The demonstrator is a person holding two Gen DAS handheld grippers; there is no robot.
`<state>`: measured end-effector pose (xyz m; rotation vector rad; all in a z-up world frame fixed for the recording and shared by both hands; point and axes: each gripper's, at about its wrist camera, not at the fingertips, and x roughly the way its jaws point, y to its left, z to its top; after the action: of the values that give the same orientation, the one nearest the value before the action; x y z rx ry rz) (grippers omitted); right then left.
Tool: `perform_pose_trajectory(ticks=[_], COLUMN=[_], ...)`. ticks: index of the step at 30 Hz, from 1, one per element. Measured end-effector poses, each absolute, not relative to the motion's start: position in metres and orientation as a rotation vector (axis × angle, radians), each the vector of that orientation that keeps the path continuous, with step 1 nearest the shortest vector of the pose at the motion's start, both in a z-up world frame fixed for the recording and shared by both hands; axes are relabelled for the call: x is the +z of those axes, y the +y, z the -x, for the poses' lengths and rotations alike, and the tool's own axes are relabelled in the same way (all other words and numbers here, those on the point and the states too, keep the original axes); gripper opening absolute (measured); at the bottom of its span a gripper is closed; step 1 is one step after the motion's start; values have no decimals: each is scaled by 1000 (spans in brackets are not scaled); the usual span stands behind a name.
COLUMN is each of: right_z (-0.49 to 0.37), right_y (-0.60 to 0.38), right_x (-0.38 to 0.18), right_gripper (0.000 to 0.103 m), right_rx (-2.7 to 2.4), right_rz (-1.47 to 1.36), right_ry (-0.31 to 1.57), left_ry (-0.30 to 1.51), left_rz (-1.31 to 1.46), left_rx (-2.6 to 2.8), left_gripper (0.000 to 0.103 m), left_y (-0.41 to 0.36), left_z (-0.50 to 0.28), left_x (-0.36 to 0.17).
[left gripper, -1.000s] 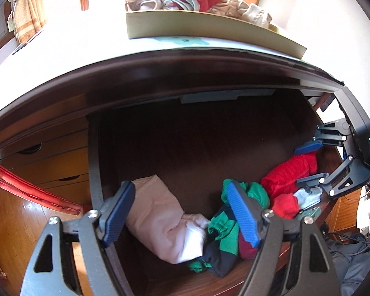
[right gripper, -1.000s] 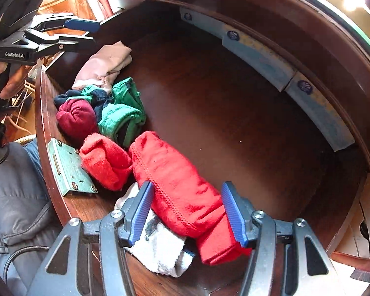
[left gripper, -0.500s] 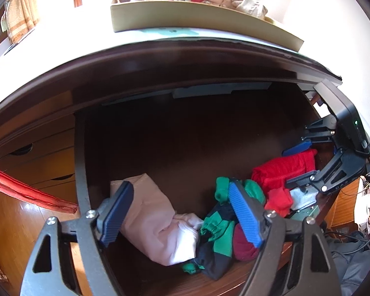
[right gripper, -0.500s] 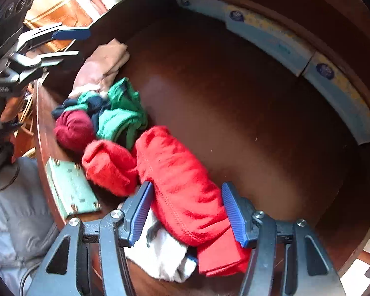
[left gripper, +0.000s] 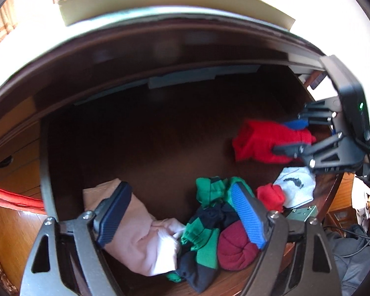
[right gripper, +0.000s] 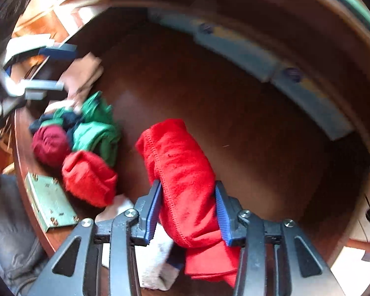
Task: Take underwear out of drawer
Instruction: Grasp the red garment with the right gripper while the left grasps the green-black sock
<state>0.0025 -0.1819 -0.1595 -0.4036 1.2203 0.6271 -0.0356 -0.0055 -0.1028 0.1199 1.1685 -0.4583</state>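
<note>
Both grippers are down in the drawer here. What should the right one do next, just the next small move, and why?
Probably finish the squeeze, then lift straight up. The right gripper has its jaws closing with the red underwear between them, both pads against the cloth. The piece already looks raised off the drawer floor in the left wrist view, apart from the white garment, so little should snag.

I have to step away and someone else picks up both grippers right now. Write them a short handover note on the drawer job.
Right hand-held gripper: jaws closing on the long red underwear, both pads against the cloth.
Left hand-held gripper: jaws opening, empty, above the pink garment and the green-and-navy one.
Also in the drawer: a dark red roll, a small red roll, a white piece.
Done: red pair gripped. Left: lift it out, then take the rest.
</note>
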Motion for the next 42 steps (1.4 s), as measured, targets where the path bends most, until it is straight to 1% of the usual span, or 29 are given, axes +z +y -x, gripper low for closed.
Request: perform_pose_trajectory(ticks=[6, 9, 23, 30, 32, 33, 35, 37, 38, 39, 41, 42], right_z=[-7, -11, -18, -21, -21, -21, -21, -23, -24, -24, -25, -25], right_y=[-190, -191, -190, -189, -188, -188, -187, -186, -185, -183, -180, -178], right_x=[-155, -157, -160, -163, -163, -164, -165, -167, -169, -170, -172, -172], right_gripper=[43, 43, 43, 44, 44, 44, 45, 46, 47, 48, 49, 49], right_rx=[586, 604, 630, 631, 631, 632, 634, 641, 645, 648, 648, 645], right_rz=[343, 342, 334, 336, 337, 336, 334, 335, 338, 343, 360, 369], right_ry=[1209, 1236, 1259, 1264, 1266, 1267, 1273, 1287, 1297, 1308, 1317, 1315], left_ry=[1234, 1263, 1434, 1523, 1536, 1543, 1543, 1543, 1538, 1536, 1521, 1511], left_rz=[-181, -219, -209, -232, -231, -234, -223, -215, -202, -184, -168, -155], left_rx=[-493, -502, -602, -646, -660, -669, -675, -696, -700, -708, -707, -708], left_gripper=[87, 87, 87, 86, 82, 78, 69, 58, 54, 47, 42, 38], left_y=[-24, -32, -44, -67, -72, -75, -83, -88, -90, -91, -91, -90], left_z=[30, 28, 22, -3, -6, -7, -11, -10, -8, -9, -10, -10], left_x=[-116, -121, -144, -163, -165, -167, -168, -169, -169, -169, -168, -166])
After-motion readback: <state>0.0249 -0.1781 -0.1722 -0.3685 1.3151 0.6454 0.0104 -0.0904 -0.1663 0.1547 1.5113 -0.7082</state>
